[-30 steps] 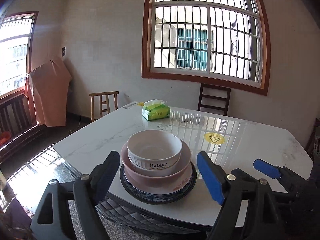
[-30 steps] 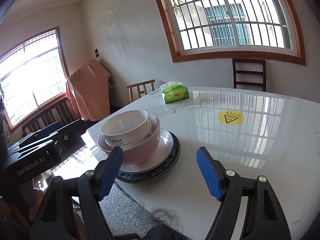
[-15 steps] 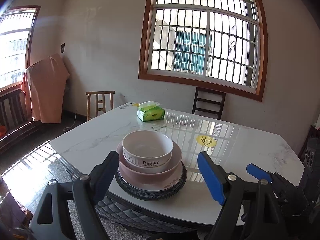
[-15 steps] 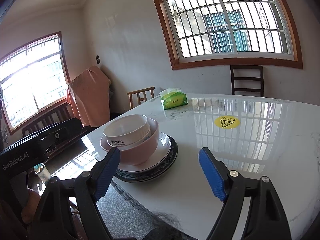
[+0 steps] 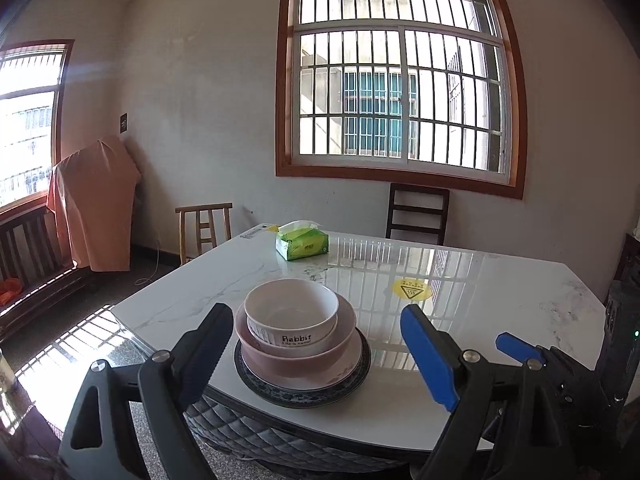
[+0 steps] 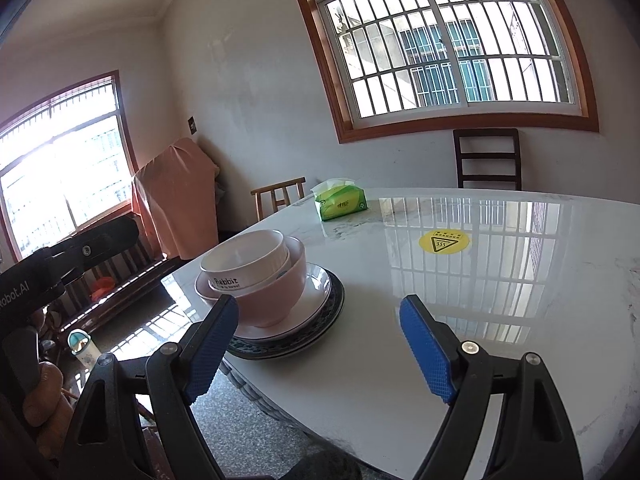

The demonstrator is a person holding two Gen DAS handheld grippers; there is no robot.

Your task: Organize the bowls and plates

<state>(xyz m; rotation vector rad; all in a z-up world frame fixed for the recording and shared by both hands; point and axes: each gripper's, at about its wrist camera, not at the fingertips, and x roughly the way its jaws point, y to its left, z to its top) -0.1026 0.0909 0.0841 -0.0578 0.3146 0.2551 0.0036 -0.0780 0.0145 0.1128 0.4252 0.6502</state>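
A: Stacked near the front-left corner of the marble surface (image 5: pixel 500 292): white bowl (image 5: pixel 291 316) marked "Rabbit" on top, nested in a pink bowl (image 5: pixel 296 354), then a white plate (image 5: pixel 320 378), then a dark patterned plate (image 5: pixel 304 398) at the bottom.

B: Same stack seen from the right wrist: white bowl (image 6: pixel 246 258) tilted slightly inside the pink bowl (image 6: pixel 272 292), white plate (image 6: pixel 316 300) and dark plate (image 6: pixel 280 348) beneath, close to the edge of the surface (image 6: pixel 500 300).

A: Left tool (image 5: pixel 316 356) spread wide, nothing between its fingers, held off the near edge of the surface and framing the stack. Touching none of it.

B: Right tool (image 6: pixel 316 352) likewise gaping and empty, held apart from the stack, which lies toward its left finger. Also visible to the right in the left wrist view, one blue tip showing.

A: Farther back: green tissue pack (image 5: pixel 302 244) near the far edge, yellow warning sticker (image 5: pixel 412 290) on the marble between pack and stack, well apart from both.

B: Beyond the surface: dark chair (image 6: pixel 488 158) under the barred window (image 6: pixel 448 40), light wooden chair (image 6: pixel 280 196) at the left, orange cloth (image 6: pixel 176 200) draped over something by the wall.
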